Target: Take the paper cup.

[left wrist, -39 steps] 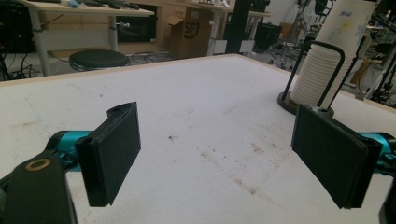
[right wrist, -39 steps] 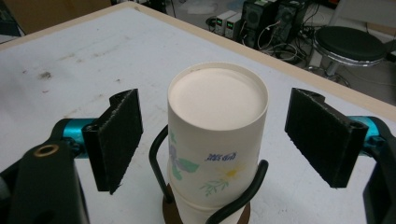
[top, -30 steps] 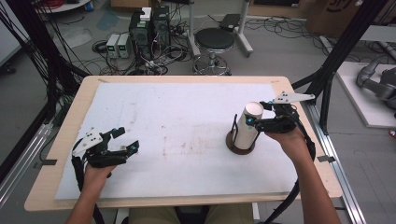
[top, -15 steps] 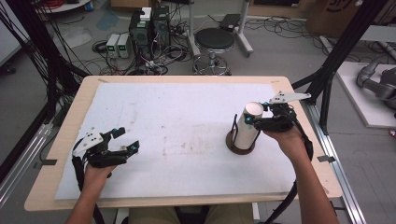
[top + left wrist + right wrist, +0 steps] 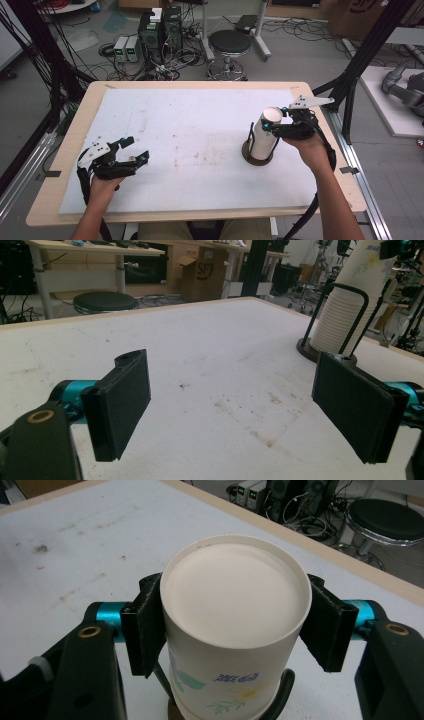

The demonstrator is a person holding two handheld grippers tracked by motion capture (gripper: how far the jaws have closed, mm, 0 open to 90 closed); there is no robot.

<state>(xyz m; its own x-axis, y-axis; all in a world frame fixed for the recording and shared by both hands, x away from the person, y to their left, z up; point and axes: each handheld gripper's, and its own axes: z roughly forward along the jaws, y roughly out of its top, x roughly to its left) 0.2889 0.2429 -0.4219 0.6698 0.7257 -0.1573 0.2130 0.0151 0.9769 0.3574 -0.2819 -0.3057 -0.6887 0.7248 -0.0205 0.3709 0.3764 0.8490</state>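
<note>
Surface [image 5: 200, 87]: wooden top, light rim visible on all sides, covered by a white mat [image 5: 190, 130] with brown smudges near frame centre. Black frame struts are seen at the left and right edges.

Room, upper part of the high view: grey floor, round black stool [image 5: 229, 42], black computer towers [image 5: 160, 27] with tangled cables, cardboard box at upper right.

Cup stack [image 5: 264, 135] is stood upside down in a dark round holder [image 5: 257, 155], right of centre. Right claw [image 5: 274, 125] has just been closing; its pads are pressed on both sides of the top cup.

Left claw [image 5: 134, 150] is held wide open at lower left, nothing between its pads.
</note>
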